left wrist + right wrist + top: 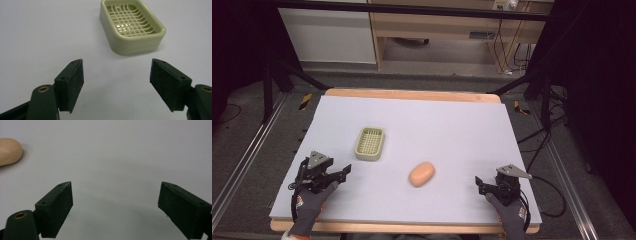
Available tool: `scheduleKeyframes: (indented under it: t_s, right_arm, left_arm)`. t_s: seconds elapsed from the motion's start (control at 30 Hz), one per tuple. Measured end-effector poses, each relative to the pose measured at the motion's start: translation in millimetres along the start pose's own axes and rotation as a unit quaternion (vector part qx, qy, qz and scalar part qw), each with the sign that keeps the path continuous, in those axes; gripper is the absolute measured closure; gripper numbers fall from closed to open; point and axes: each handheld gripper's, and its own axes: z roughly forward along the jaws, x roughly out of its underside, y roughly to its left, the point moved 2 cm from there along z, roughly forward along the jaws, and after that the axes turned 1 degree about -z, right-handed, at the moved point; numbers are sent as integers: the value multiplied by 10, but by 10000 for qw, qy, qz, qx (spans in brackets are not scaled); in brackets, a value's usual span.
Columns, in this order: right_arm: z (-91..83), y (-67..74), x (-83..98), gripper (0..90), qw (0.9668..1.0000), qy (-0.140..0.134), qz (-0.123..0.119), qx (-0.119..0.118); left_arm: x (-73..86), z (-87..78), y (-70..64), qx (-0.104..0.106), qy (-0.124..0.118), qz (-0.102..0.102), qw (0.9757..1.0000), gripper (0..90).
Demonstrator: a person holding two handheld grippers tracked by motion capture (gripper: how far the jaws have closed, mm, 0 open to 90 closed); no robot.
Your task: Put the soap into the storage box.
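Resting open and empty near the desk's (462, 120) front corners, the left gripper (343, 171) faces the pale green slotted plastic soap dish (370, 143), while the right gripper (478, 183) sits nearer the peach oval soap bar (421, 174), long axis diagonal, mid-desk.

- I see the desk (412, 115), a wooden top under a pale lilac sheet.
- Around it lies grey floor (247, 150), with metal rails (242, 160) running along both sides.
- Behind stands a light wooden cabinet (437, 25) with a white panel (327, 35) beside it.
- Black curtains (597, 60) close off the sides, and cables (512, 55) trail at the far right.
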Motion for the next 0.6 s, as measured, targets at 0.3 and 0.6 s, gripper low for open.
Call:
scheduleKeyframes:
  t_s: [0.3, 0.6]
  right_arm:
    - [13, 21, 3, 118, 10000, -5, -90, 32]
    - [15, 25, 3, 107, 9999, 22, -64, 90]
  left_arm:
    - [-39, -25, -104, 157, -34, 82, 9998, 297]
    - [-91, -59, -225, 291, -84, 218, 9993, 306]
